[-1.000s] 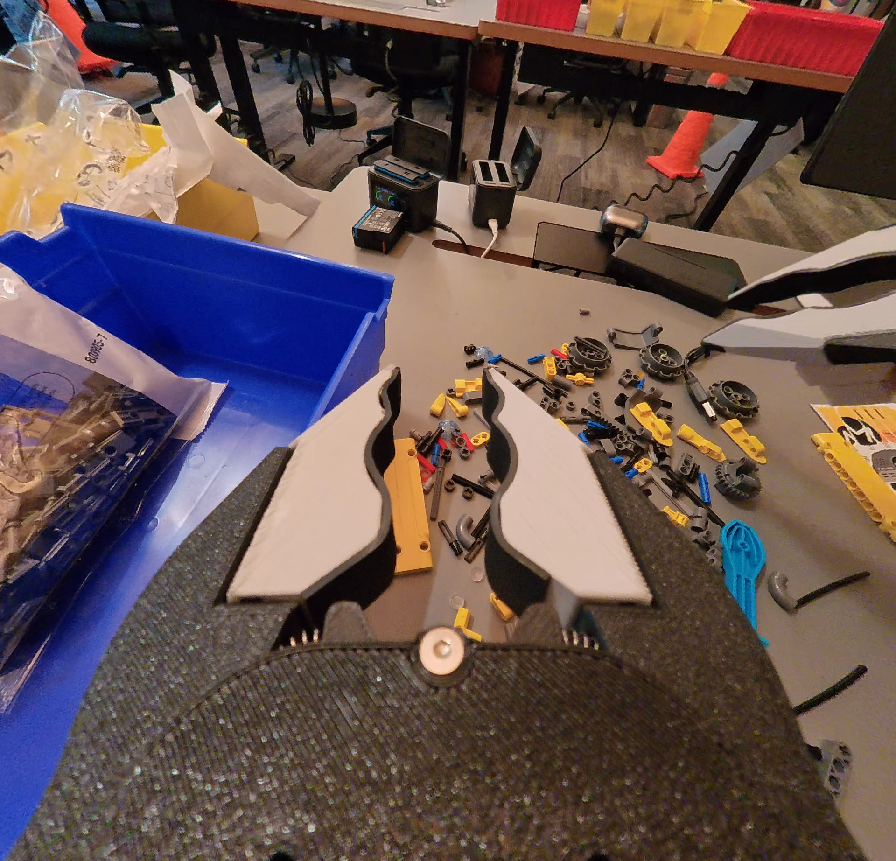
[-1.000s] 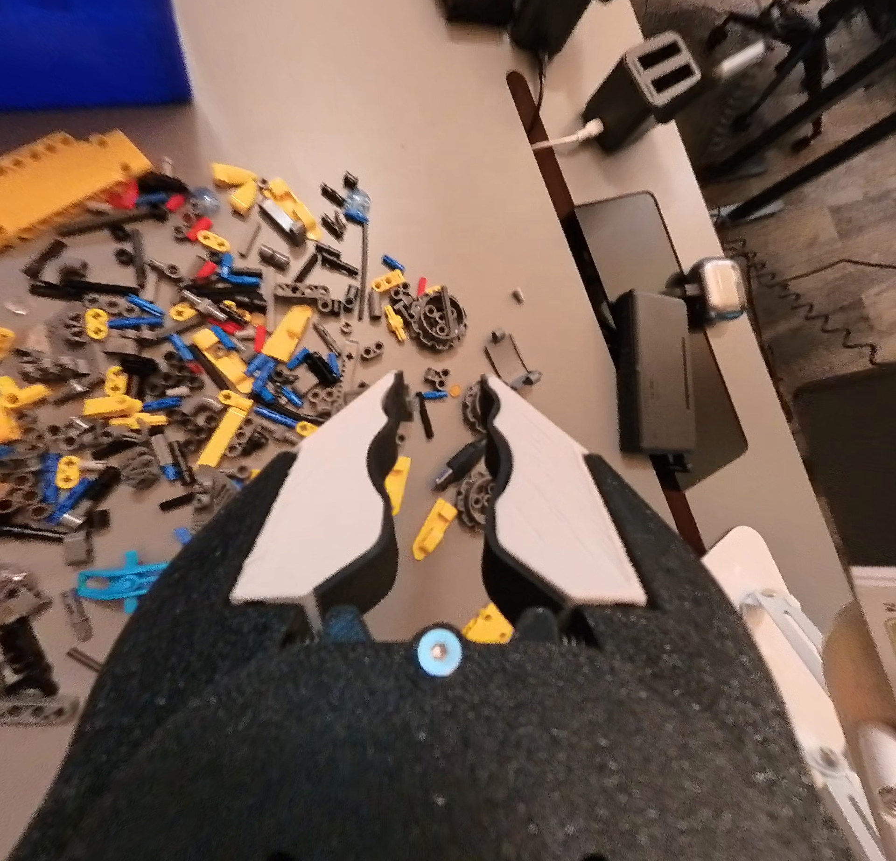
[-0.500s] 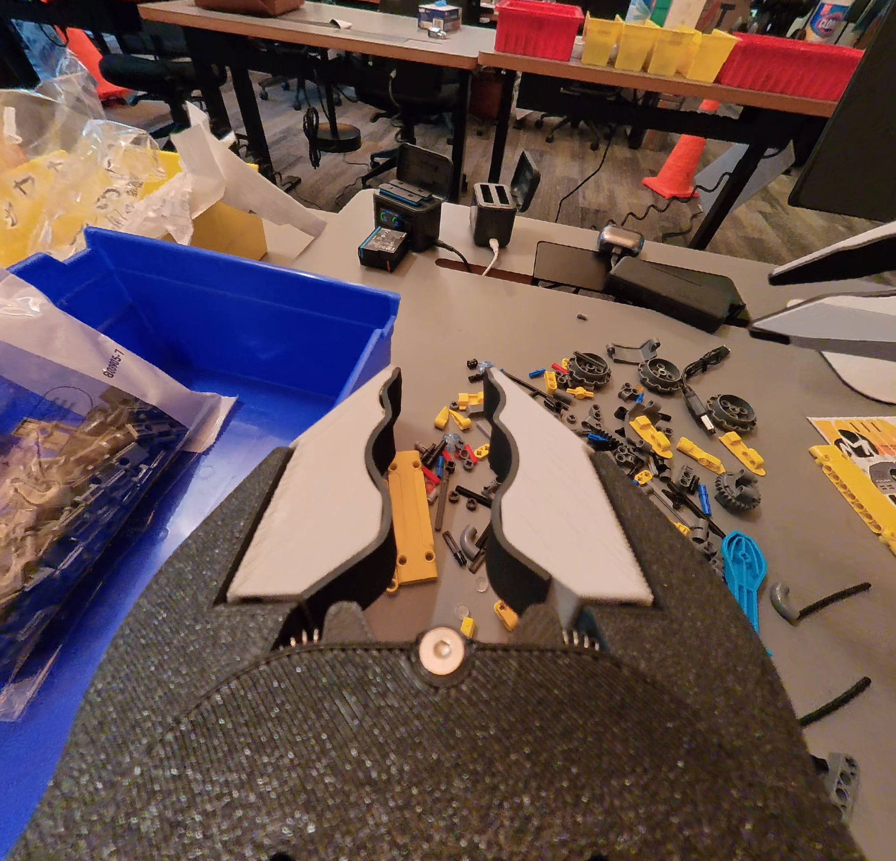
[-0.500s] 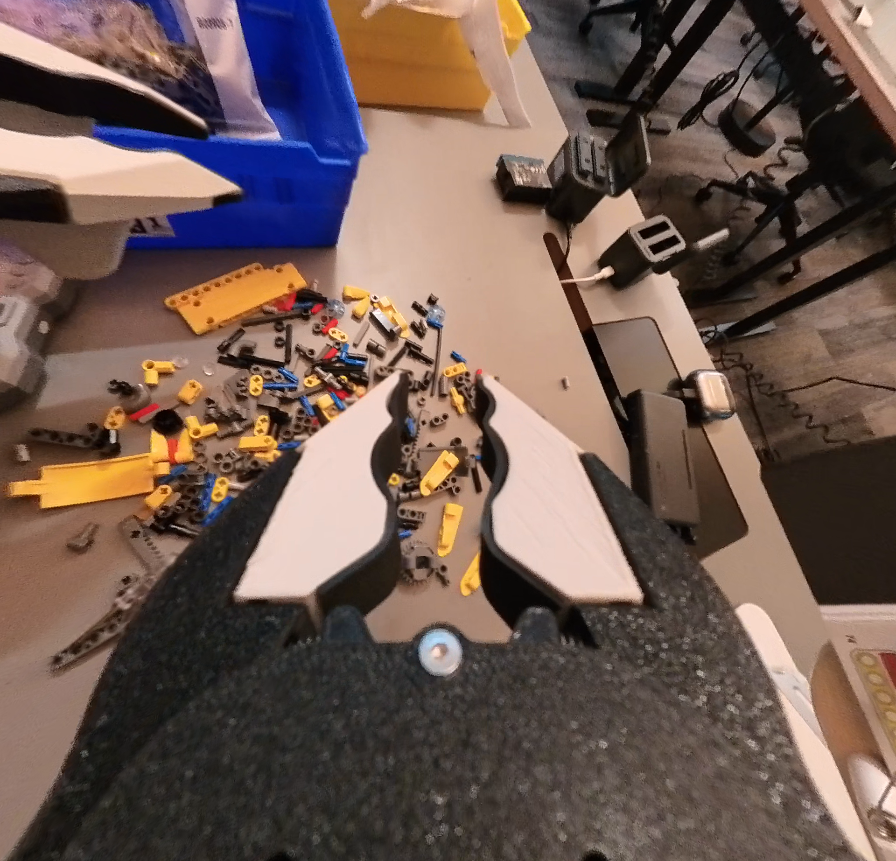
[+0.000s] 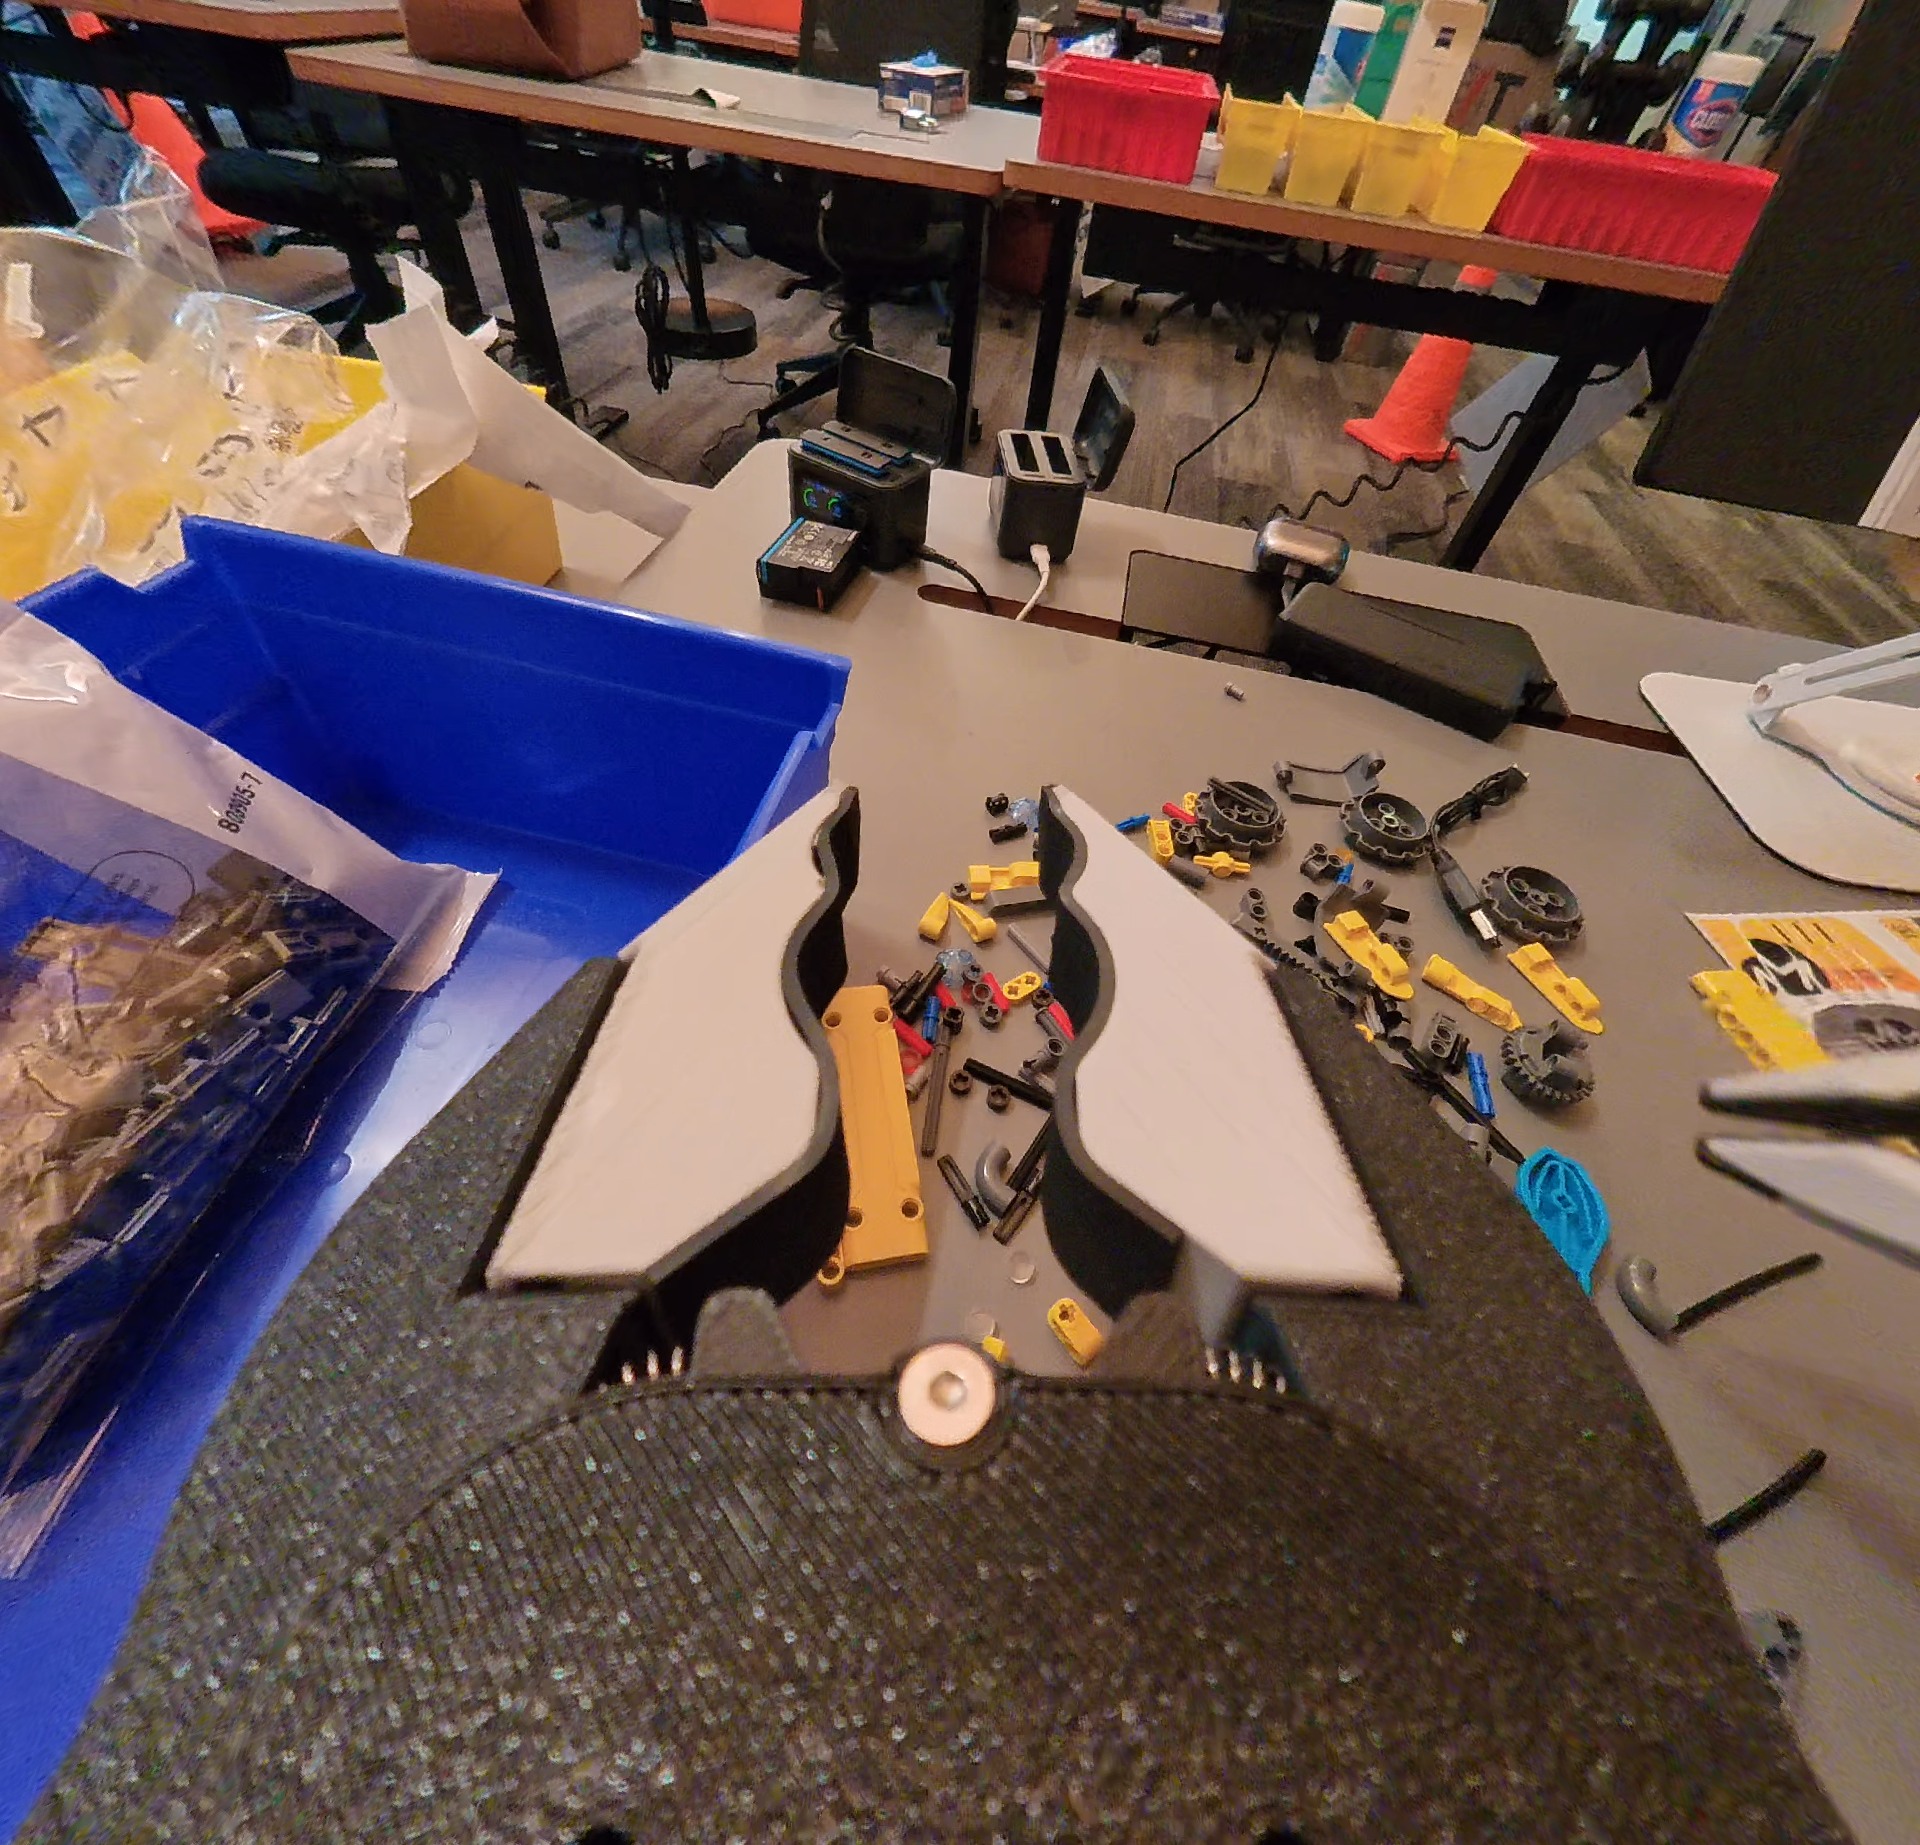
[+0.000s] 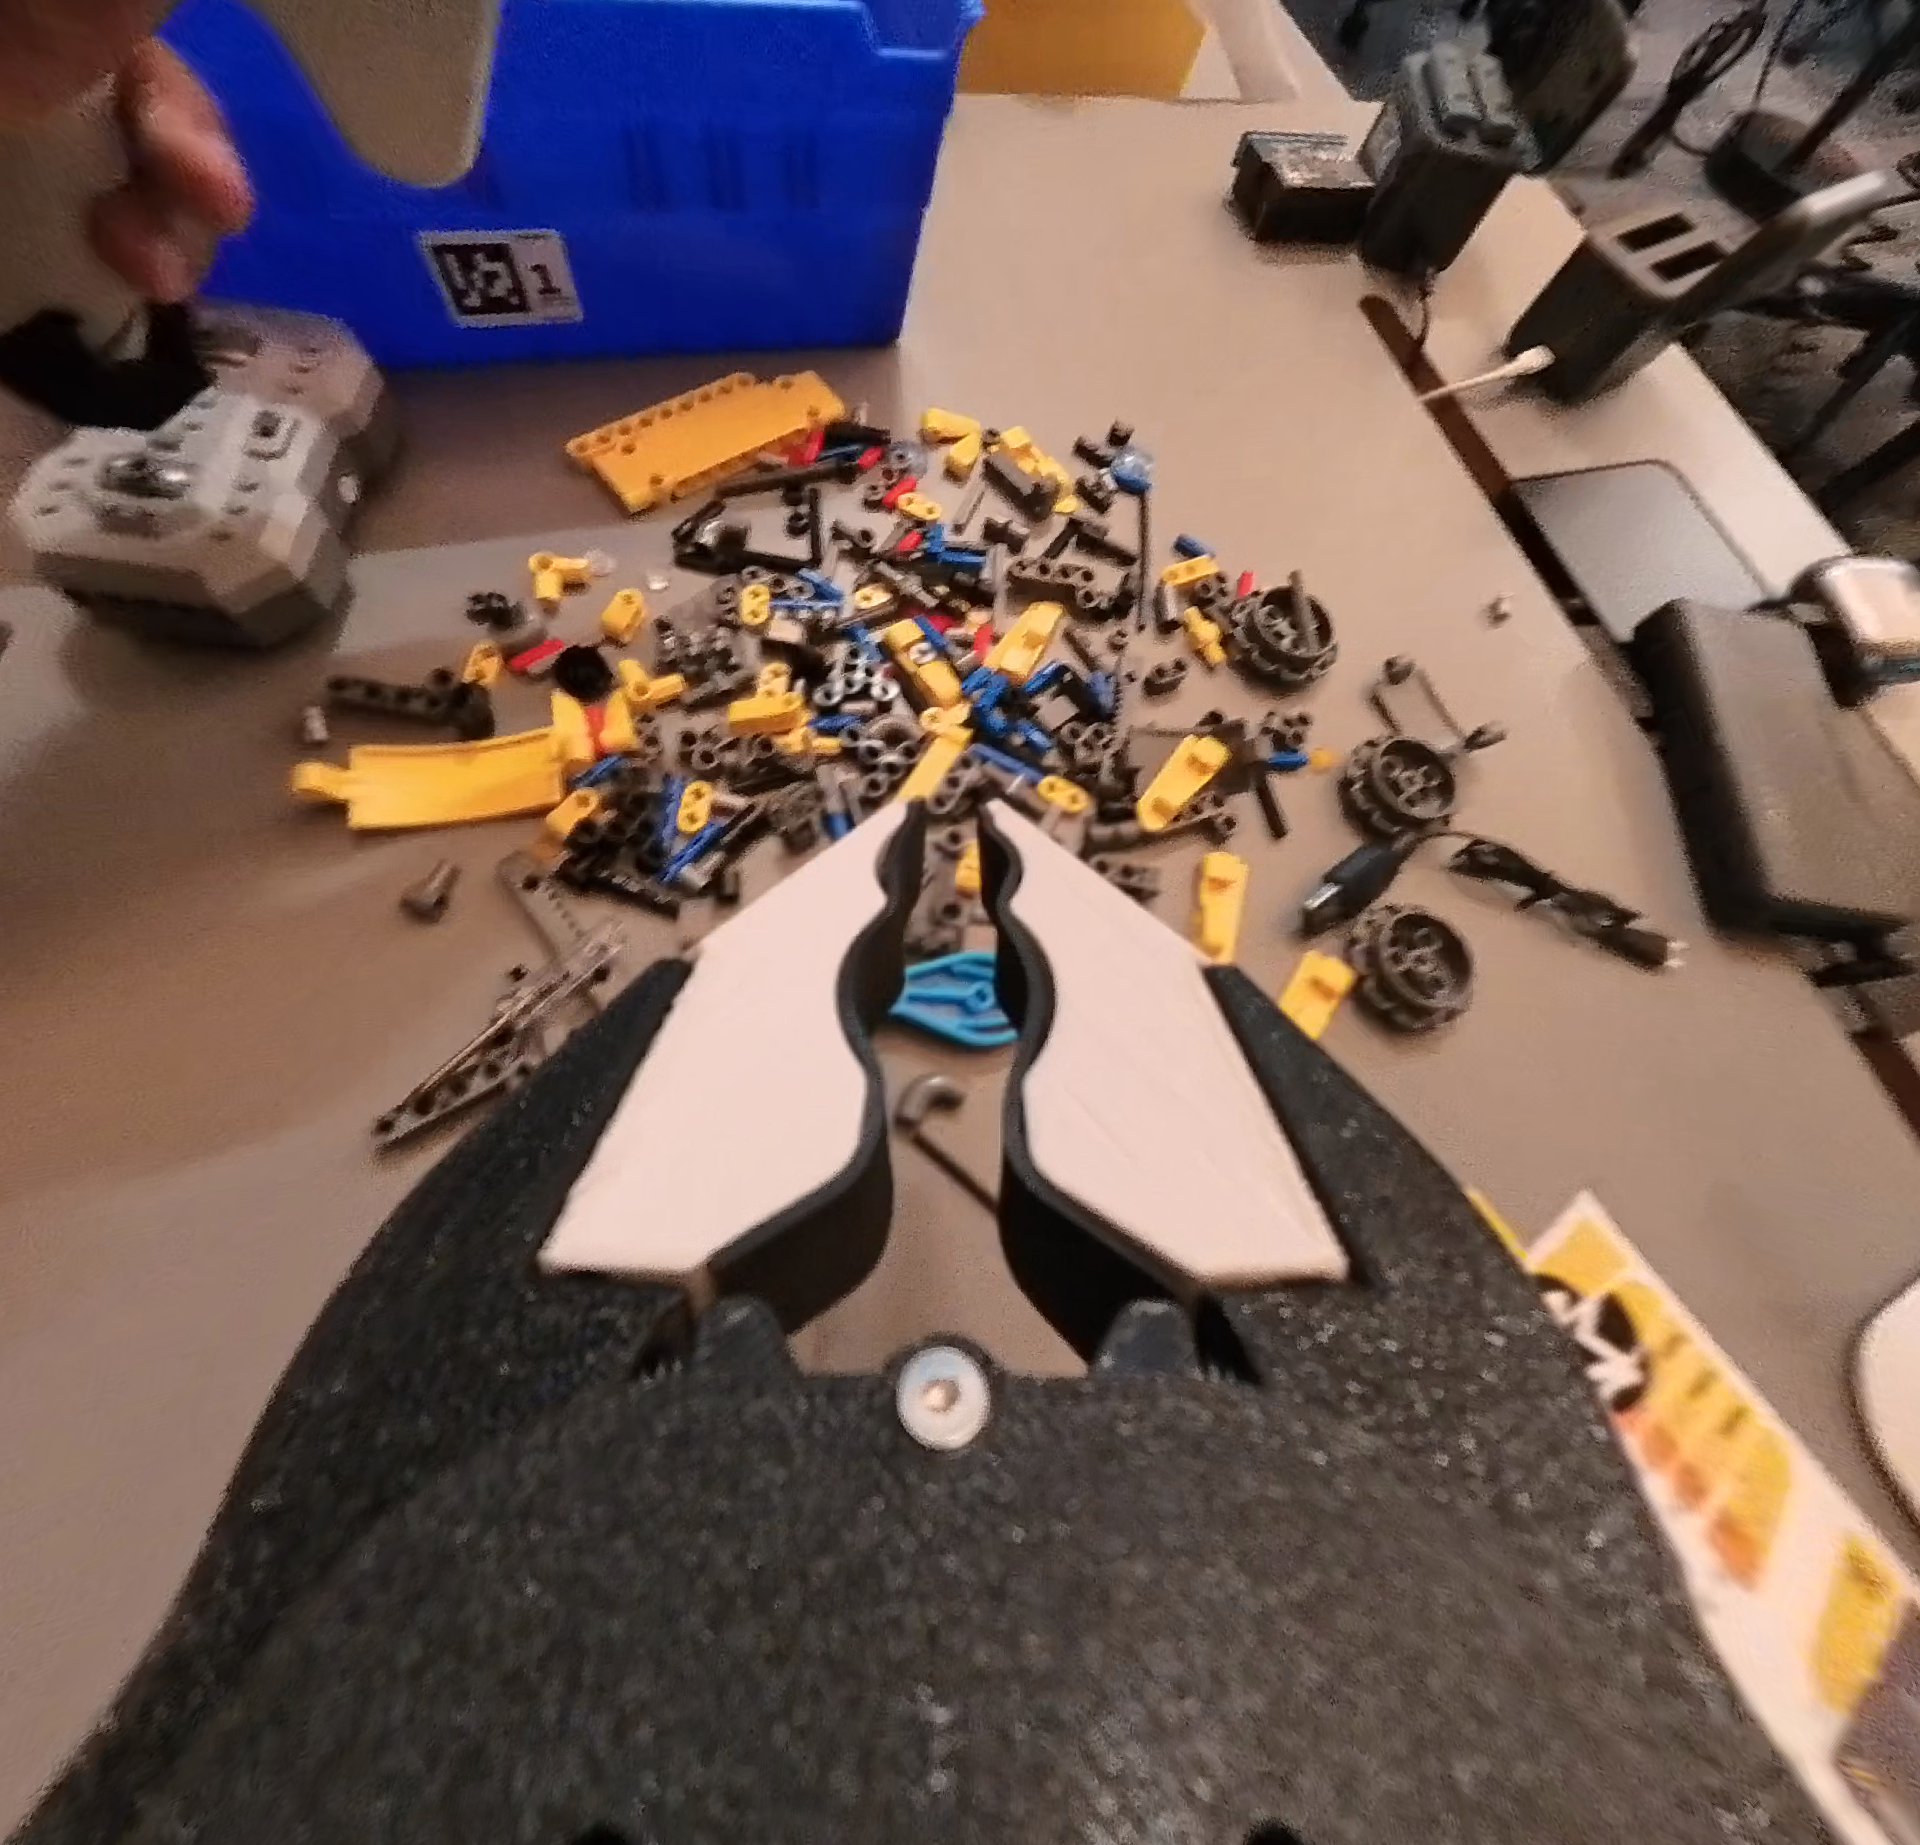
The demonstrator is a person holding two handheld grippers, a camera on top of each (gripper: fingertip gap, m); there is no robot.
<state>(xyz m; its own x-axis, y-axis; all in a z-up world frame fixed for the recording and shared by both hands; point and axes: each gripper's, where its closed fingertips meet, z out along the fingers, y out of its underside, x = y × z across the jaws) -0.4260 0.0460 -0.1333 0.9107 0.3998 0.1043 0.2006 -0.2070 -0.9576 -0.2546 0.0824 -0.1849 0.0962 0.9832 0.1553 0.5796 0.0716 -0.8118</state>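
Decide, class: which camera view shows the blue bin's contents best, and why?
The left wrist view. It looks down into the blue bin, showing a clear plastic bag of parts lying inside. The right wrist view shows only the bin's outer wall with a tag sticker; its inside is hidden.
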